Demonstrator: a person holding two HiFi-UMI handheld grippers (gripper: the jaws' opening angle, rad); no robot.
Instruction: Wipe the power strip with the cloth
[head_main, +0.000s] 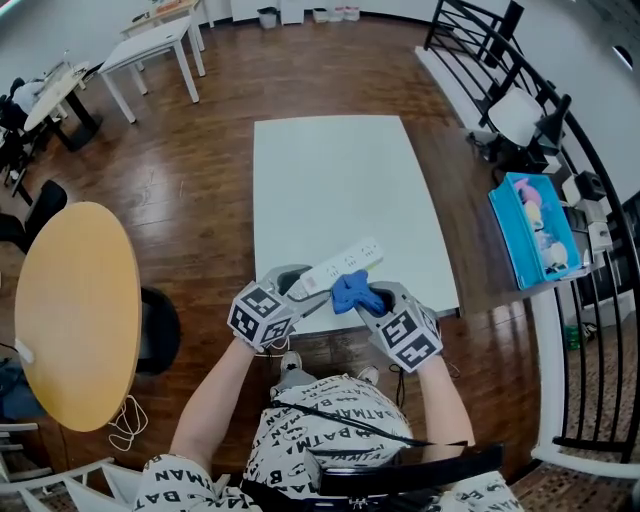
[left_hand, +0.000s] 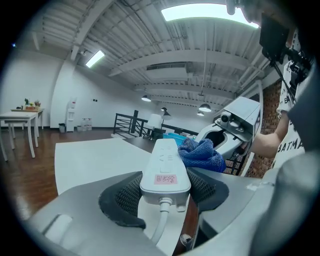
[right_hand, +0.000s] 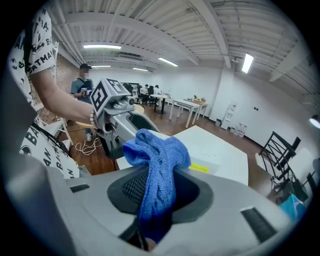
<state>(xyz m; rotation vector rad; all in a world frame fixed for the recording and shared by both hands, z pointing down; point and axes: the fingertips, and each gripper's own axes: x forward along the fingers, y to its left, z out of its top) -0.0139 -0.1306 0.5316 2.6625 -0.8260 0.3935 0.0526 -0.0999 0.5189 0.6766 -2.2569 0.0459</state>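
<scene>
Strip (head_main: 340, 266) sits clear of the white surface (head_main: 330, 170), over its near edge, clamped at its cable end between the pads of the left tongs (head_main: 290, 292); in the left gripper view those tongs (left_hand: 165, 186) stand fairly wide, closed on the strip's two long sides, with the cable (left_hand: 161, 227) dropping out below. The right tongs (head_main: 366, 300) are closed on a blue cloth (head_main: 350, 291), a bunched wad of it sticking out past the tips; that wad lies against or just beside the strip's near side, and which cannot be told.

The strip looks stiff, light and smooth, so it may pivot or slip when held by one end; the grip across its width near the cable seems sound, leaving the rest free for wiping. The cloth (right_hand: 157, 165) is soft and limp, so a pinch through its fold, as now, gives a firm pad.

A blue box (head_main: 513, 245) stands off the surface at the right, holding pale, pink and yellow items too small to name.
</scene>
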